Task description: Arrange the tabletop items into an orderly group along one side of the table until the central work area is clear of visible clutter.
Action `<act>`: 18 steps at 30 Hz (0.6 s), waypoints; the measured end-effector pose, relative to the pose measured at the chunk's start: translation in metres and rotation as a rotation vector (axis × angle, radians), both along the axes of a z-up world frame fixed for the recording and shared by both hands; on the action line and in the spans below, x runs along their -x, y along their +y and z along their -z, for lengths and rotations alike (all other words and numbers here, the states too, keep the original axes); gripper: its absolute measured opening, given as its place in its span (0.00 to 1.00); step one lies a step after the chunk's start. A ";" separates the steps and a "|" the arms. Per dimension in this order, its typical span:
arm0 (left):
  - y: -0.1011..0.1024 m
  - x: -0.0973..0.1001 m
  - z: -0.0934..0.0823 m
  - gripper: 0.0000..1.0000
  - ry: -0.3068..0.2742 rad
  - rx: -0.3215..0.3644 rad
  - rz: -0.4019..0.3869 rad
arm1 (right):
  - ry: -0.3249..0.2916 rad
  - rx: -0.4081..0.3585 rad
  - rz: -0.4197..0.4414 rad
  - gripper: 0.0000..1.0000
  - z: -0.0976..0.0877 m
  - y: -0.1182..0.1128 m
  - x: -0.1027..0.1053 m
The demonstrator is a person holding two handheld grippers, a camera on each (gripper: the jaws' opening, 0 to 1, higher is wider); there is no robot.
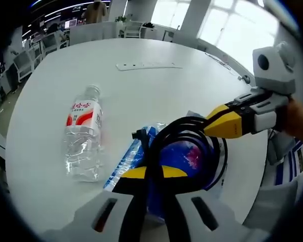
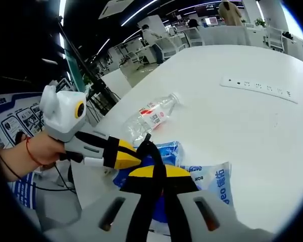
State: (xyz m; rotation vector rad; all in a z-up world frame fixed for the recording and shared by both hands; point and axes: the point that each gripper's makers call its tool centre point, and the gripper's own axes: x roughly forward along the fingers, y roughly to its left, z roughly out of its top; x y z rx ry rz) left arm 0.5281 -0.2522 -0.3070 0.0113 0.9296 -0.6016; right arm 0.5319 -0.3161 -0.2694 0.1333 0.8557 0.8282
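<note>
left gripper view: both grippers, left gripper (image 1: 150, 174) and right gripper (image 1: 218, 123), clamp the black cable (image 1: 184, 128); water bottle (image 1: 84, 133) lies left, lengthwise away.

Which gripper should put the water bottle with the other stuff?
Probably the left. In the left gripper view the water bottle lies beside the left gripper, though both it and the right gripper grip the black cable.

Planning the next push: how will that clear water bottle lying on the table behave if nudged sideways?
The water bottle lies on its side on the smooth white table, so it will probably roll. It looks clear and possibly empty, hence likely light. Its thin ribbed walls may dent under a gripper squeeze.
</note>
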 end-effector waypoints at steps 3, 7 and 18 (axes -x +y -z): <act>0.000 0.000 -0.003 0.05 -0.008 0.004 0.001 | 0.000 -0.009 0.003 0.02 -0.004 0.000 0.000; 0.000 0.000 -0.004 0.05 -0.031 -0.008 0.020 | 0.004 -0.017 0.000 0.01 -0.007 0.002 0.002; 0.001 -0.001 -0.008 0.05 -0.037 -0.002 0.015 | 0.033 -0.064 0.005 0.00 -0.014 0.002 0.005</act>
